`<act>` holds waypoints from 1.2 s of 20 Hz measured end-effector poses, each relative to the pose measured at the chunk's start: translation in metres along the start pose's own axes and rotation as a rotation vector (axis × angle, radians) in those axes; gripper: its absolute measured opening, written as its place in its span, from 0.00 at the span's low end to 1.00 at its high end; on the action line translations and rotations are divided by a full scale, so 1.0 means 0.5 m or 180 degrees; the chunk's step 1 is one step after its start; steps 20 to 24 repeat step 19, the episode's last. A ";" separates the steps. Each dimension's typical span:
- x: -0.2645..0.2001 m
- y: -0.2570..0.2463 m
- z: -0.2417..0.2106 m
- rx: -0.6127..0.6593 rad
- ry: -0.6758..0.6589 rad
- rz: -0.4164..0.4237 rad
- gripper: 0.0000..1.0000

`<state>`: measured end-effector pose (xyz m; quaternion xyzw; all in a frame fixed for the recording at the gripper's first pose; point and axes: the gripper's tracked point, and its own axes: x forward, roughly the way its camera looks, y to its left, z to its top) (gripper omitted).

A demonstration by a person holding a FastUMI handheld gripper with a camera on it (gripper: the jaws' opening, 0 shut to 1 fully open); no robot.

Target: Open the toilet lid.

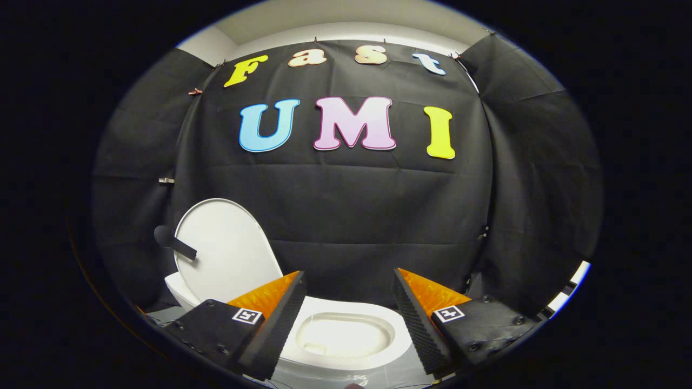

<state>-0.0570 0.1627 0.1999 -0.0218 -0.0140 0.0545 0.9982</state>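
Black cloth wall (346,216), white ceiling (335,21), small clips (194,92) along cloth edges

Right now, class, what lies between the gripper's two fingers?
In the gripper view, the open gripper frames the toilet bowl, seat down; the raised lid stands beyond the fingers, off to one side.

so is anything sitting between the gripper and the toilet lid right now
Nothing visible does. The toilet lid already stands raised, up and to the left of the hand-held gripper, whose fingers are spread open and hold nothing. Between them lies the open bowl. A dark handle sticks out from the lid's left edge.
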 end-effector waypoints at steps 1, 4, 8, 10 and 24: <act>0.000 0.003 -0.001 0.0017 0.0006 0.0026 0.99; -0.001 0.001 0.005 0.0064 -0.0015 0.0021 0.99; -0.003 0.005 0.006 0.0199 -0.0010 0.0111 0.99; -0.007 0.000 0.010 0.0235 0.0003 0.0102 0.99; -0.024 -0.002 0.045 0.0188 -0.0140 0.0113 0.99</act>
